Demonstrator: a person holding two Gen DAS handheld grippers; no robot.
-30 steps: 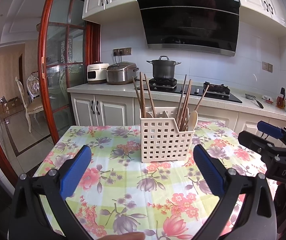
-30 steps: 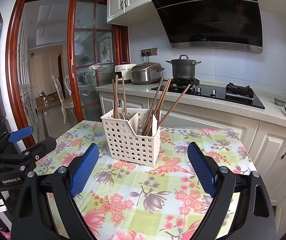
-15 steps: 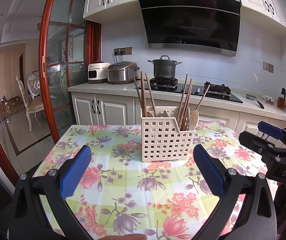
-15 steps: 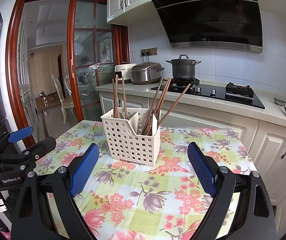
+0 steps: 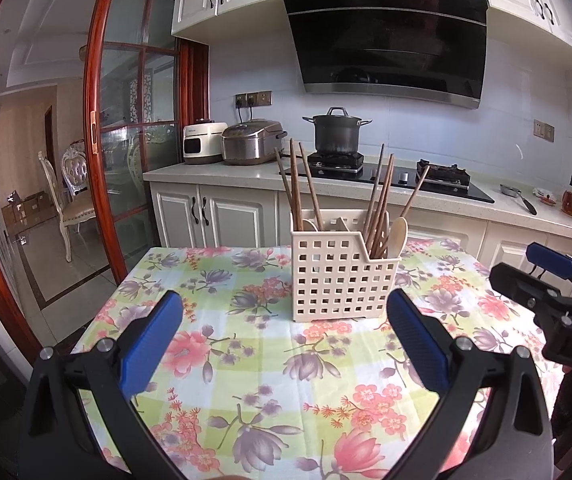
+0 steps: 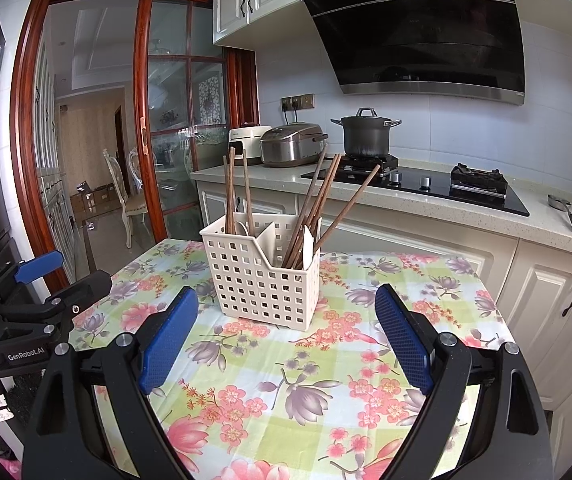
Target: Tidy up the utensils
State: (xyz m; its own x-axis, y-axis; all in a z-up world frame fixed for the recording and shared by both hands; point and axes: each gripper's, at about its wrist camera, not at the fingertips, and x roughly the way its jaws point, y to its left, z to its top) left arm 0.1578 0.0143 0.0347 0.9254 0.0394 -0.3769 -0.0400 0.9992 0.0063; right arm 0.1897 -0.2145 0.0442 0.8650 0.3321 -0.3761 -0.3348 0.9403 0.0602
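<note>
Utensils (image 5: pixel 380 196) upright in caddy (image 5: pixel 338 280)

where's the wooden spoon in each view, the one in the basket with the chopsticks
Left wrist view: the wooden spoon stands at the far right end of the utensil basket, bowl up and face-on, right of centre.
Right wrist view: the same spoon shows edge-on in the basket's right compartment, just above centre.
Shared landmark: the dark pot on the stove behind.
</note>
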